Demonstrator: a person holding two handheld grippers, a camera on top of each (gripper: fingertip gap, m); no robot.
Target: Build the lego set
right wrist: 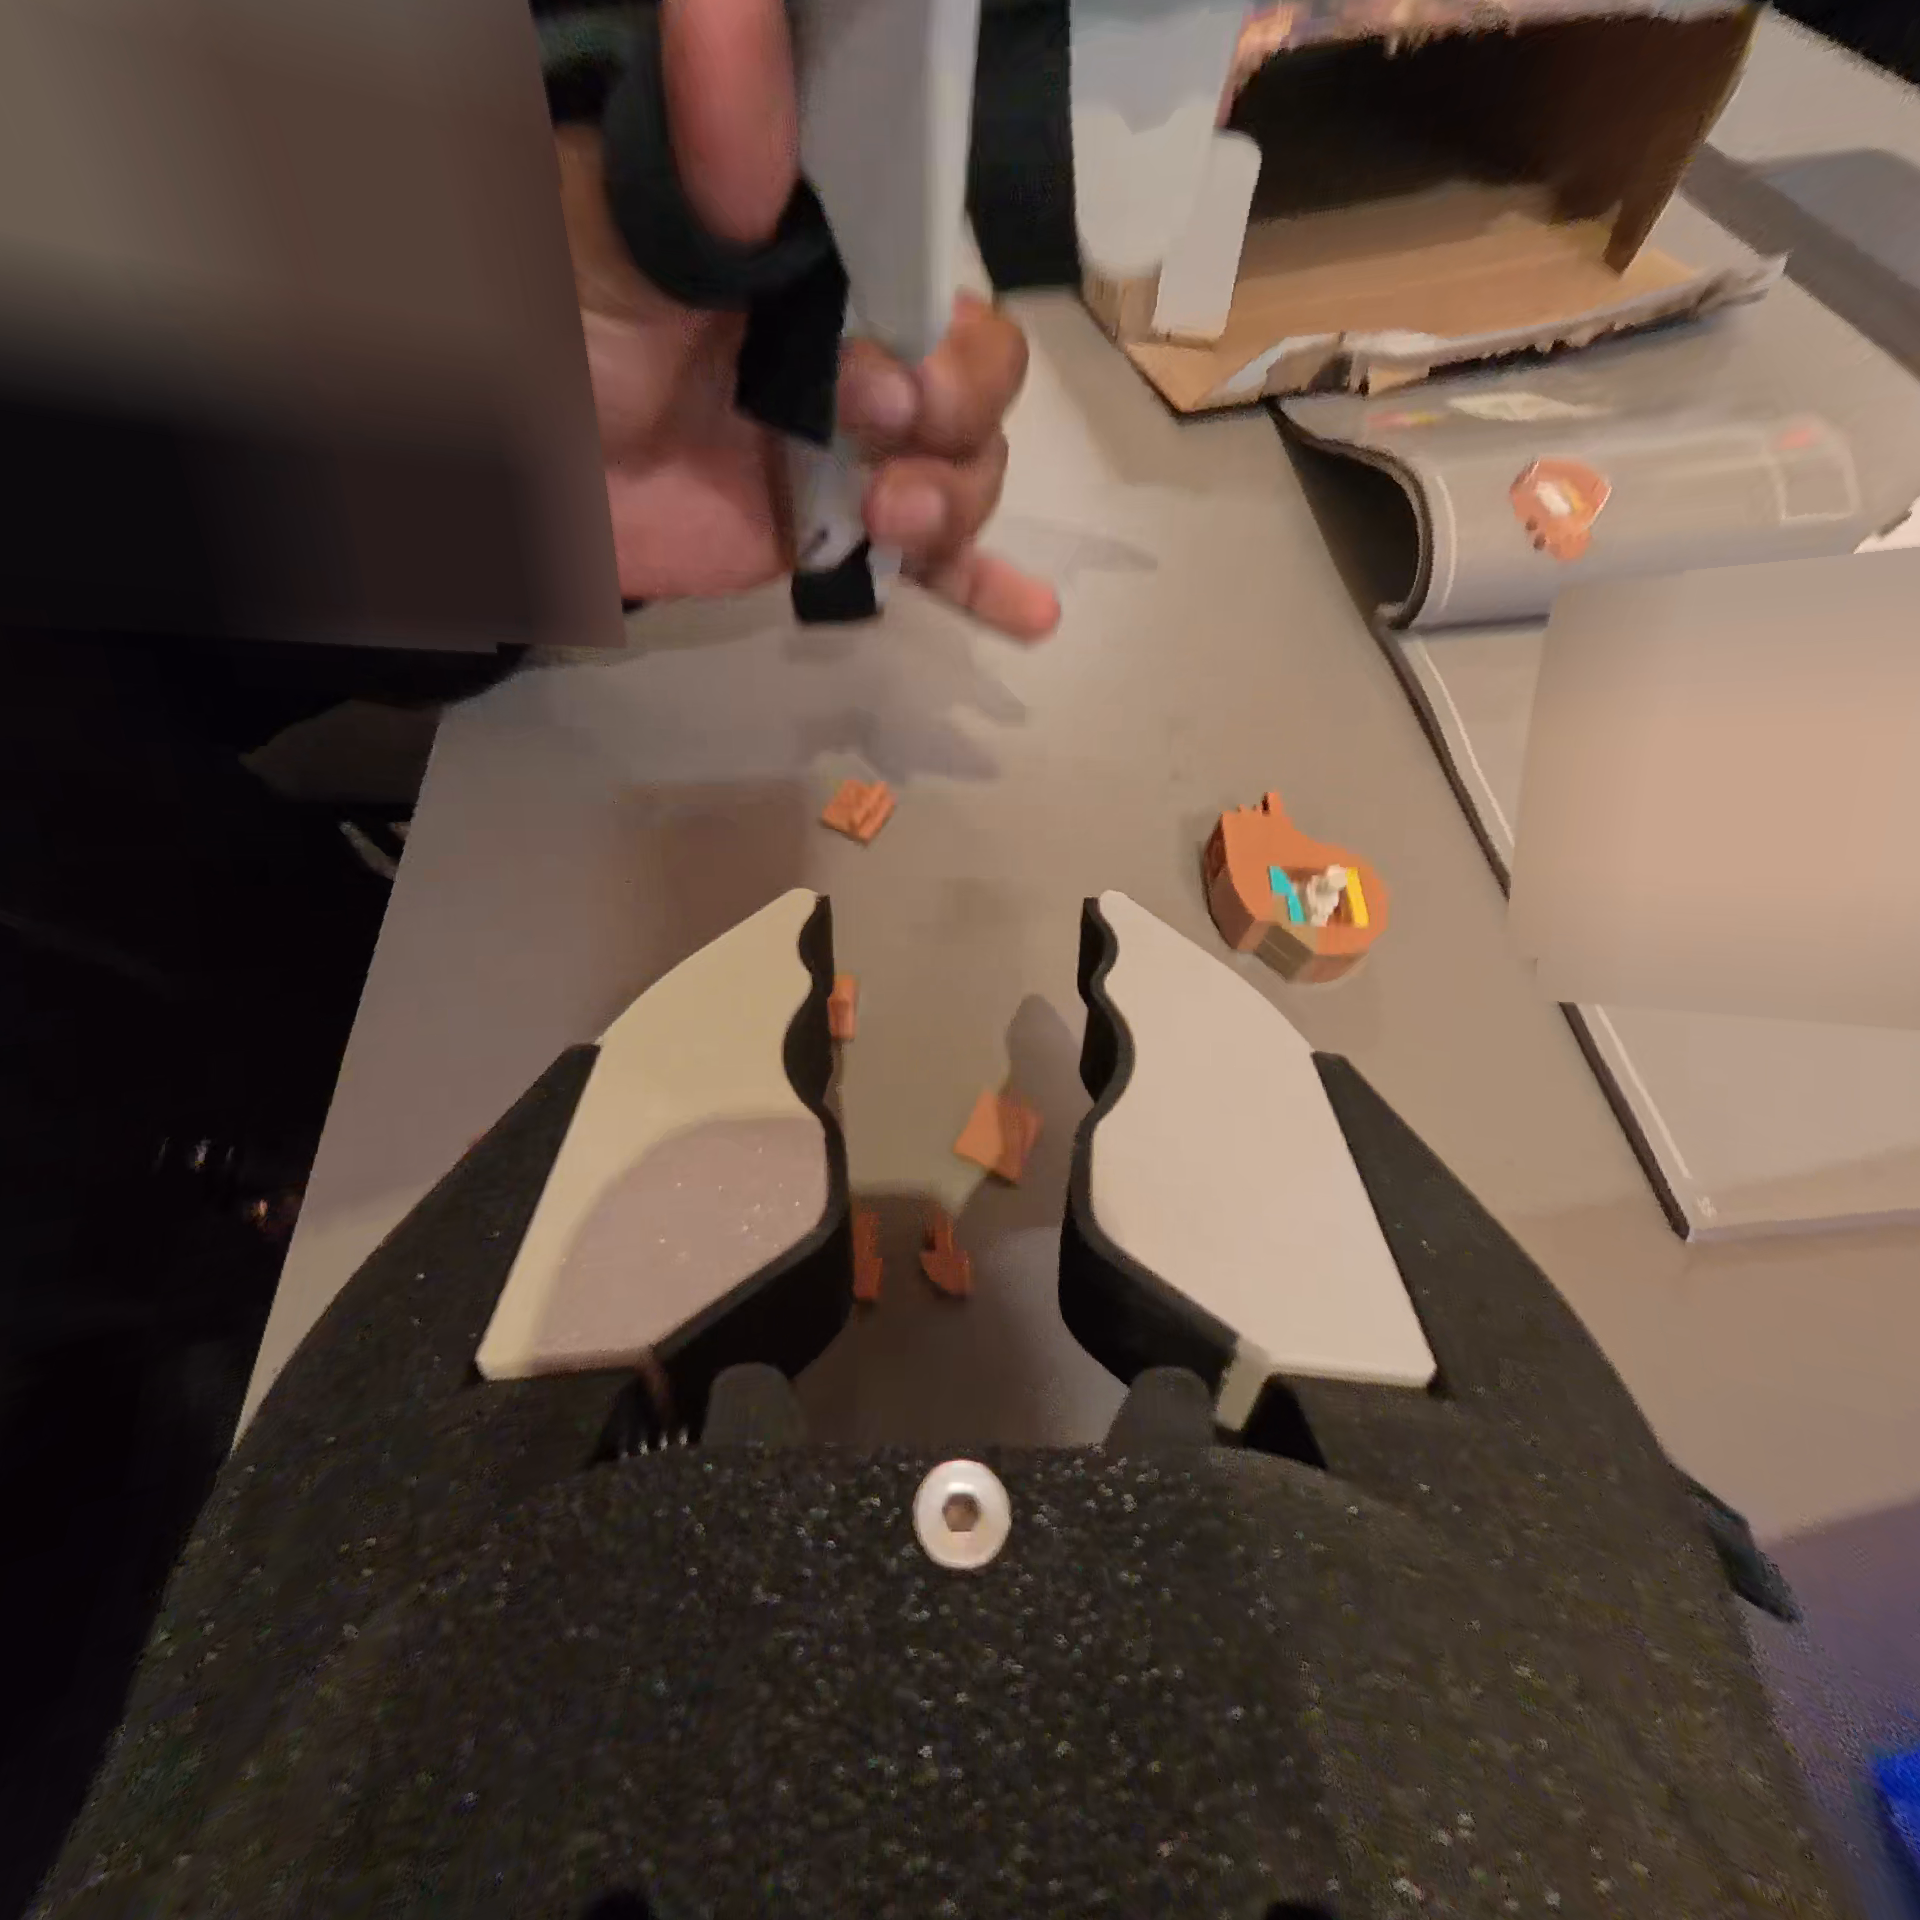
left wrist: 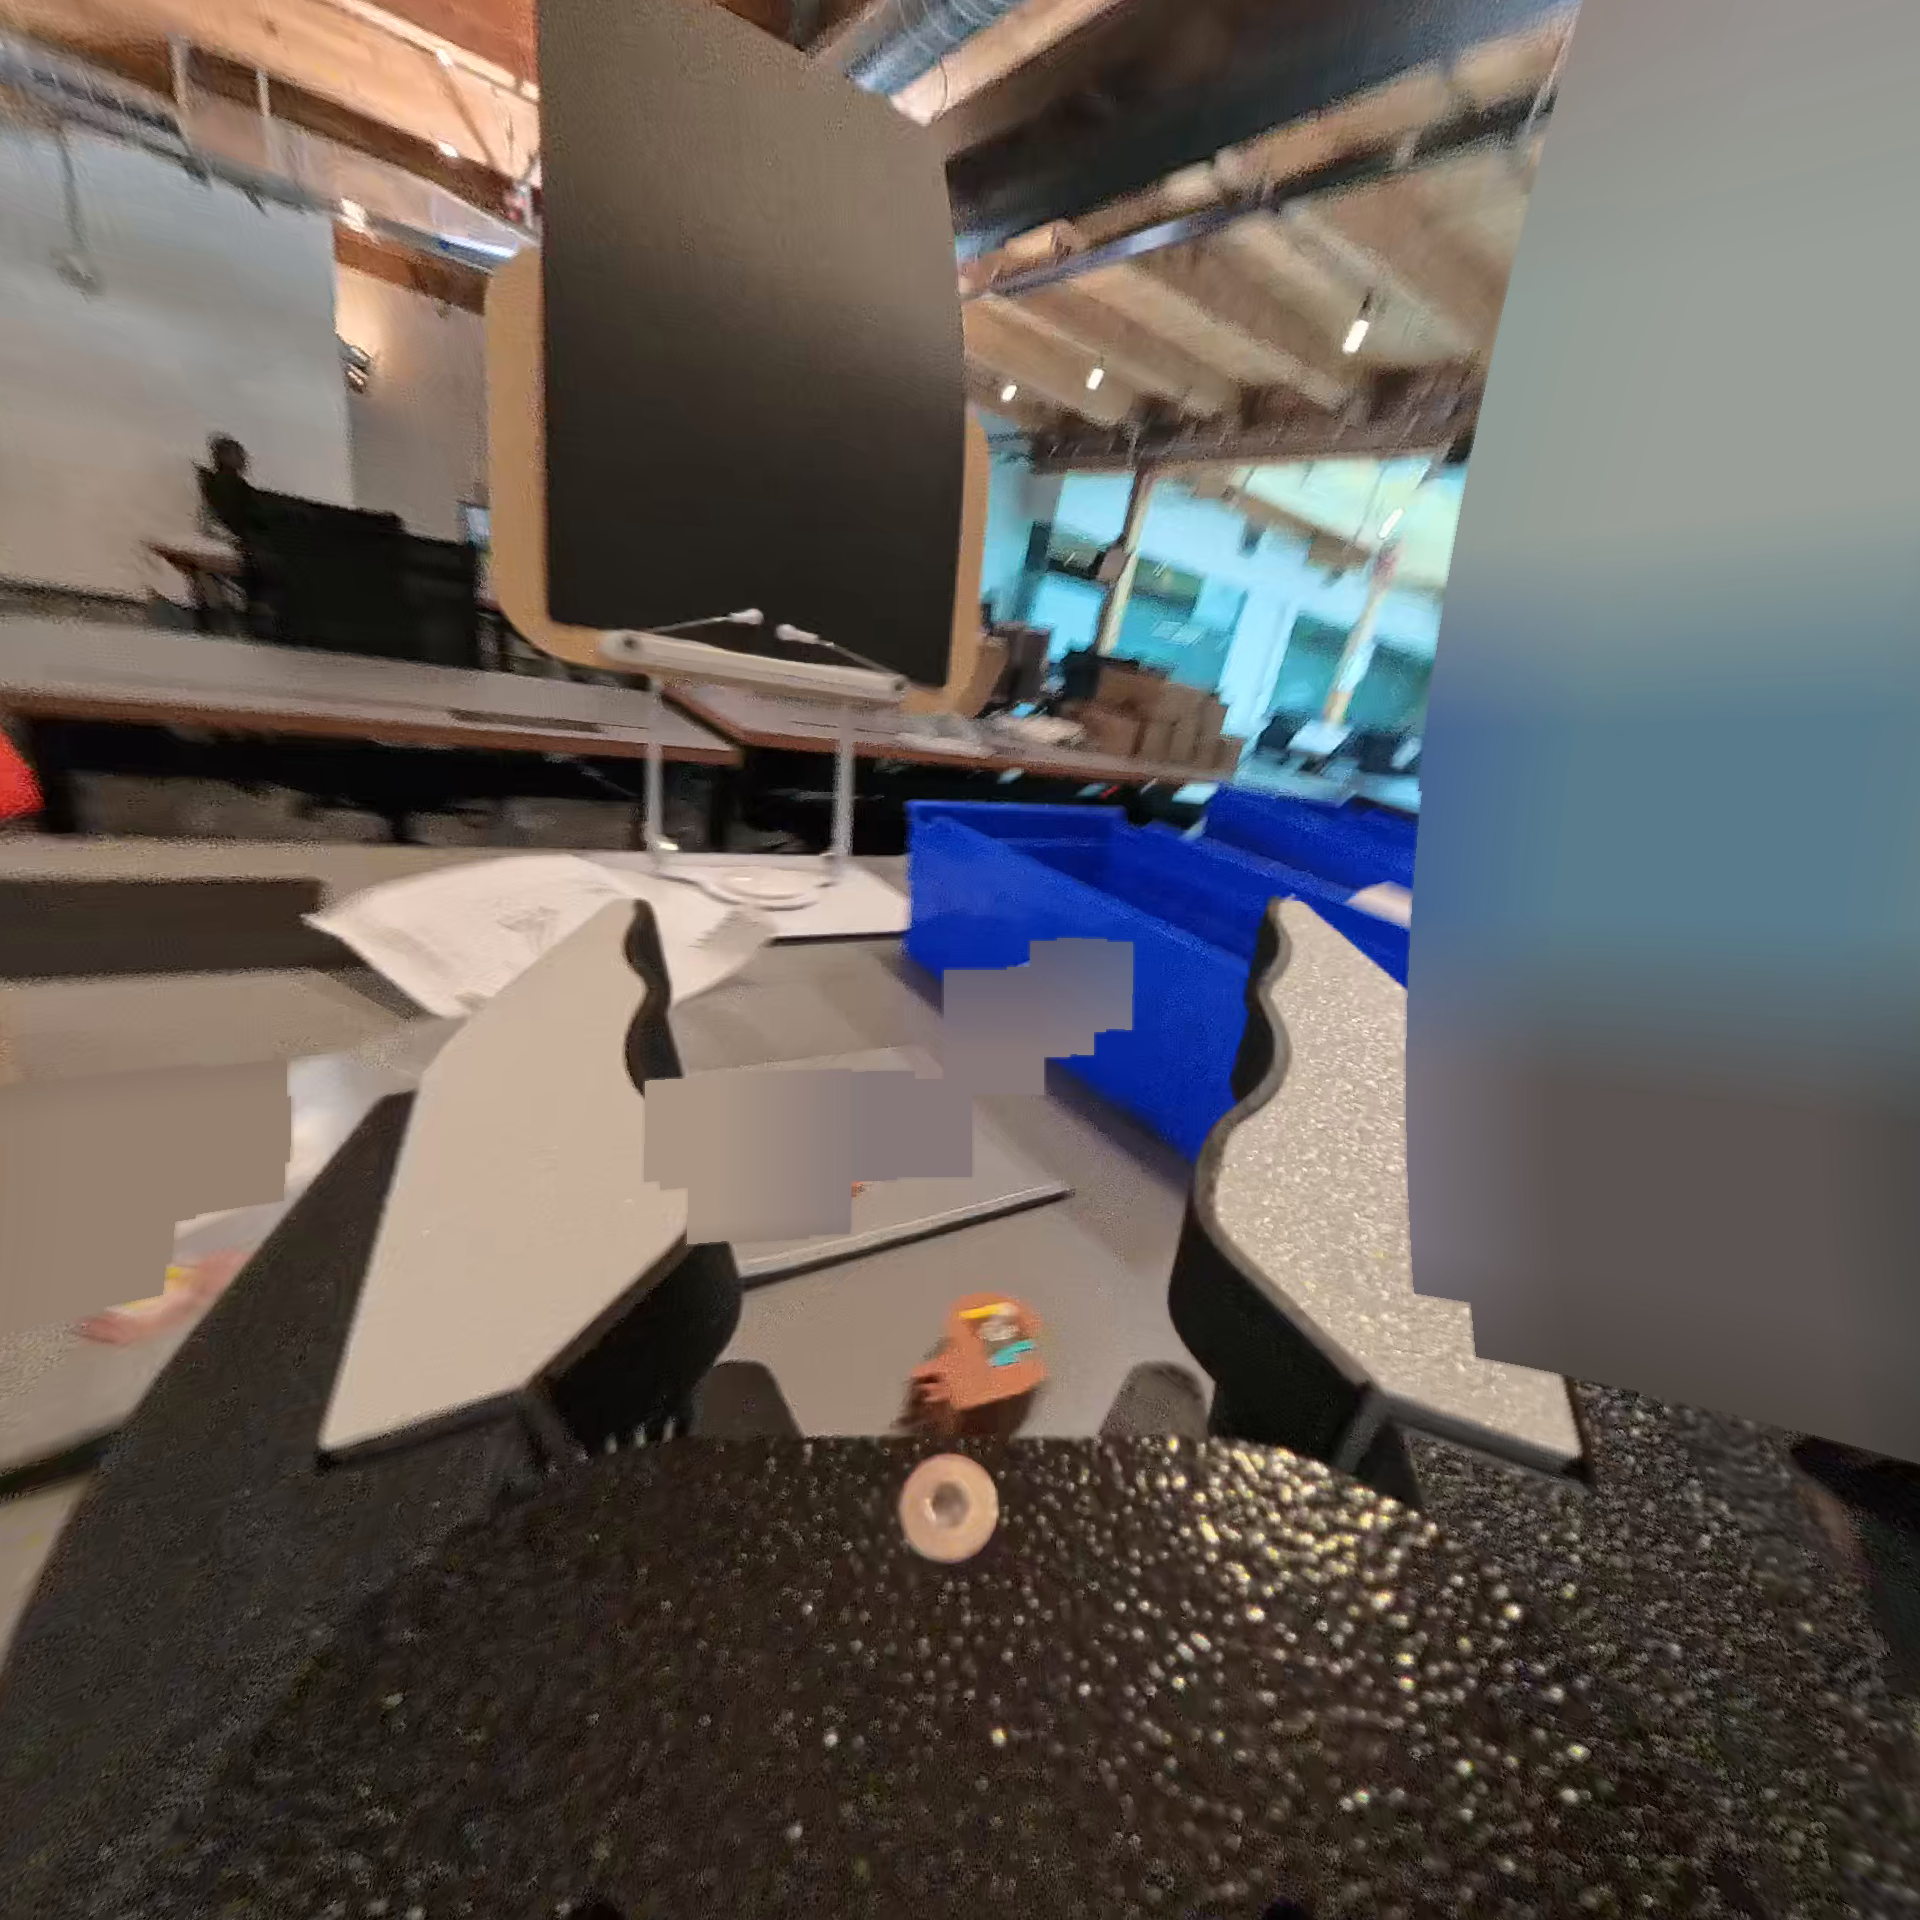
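Left tongs (left wrist: pixel 956 997) are spread wide with nothing between the fingers, held low and nearly level over the grey worktop (left wrist: pixel 852 1029), pointing out across the room. Straight ahead of them sits a blue bin (left wrist: pixel 1049 894), with a sheet of paper (left wrist: pixel 488 925) to the left of the bin and a black panel on a stand (left wrist: pixel 748 343) behind it. A small brown brick model (left wrist: pixel 982 1351) lies on the worktop right under the tongs' base.

From the right wrist view you can see the hand (right wrist: pixel 727 457) gripping the left tool's handle, fingers curled round it and one finger sticking out, up above the worktop.

Right tongs (right wrist: pixel 956 935) tilt steeply down at the worktop, partly open, gripping nothing. Loose orange brick bits (right wrist: pixel 997 1132) lie on the surface between the two fingers; one small piece sits just by the left pad (right wrist: pixel 821 997), can't tell if it actually touches. Another orange piece (right wrist: pixel 860 810) is beyond the fingertips, and the brown brick model is off to the right of the tongs. A torn cardboard box (right wrist: pixel 1455 208) and a booklet (right wrist: pixel 1662 499) lie further out past the model.
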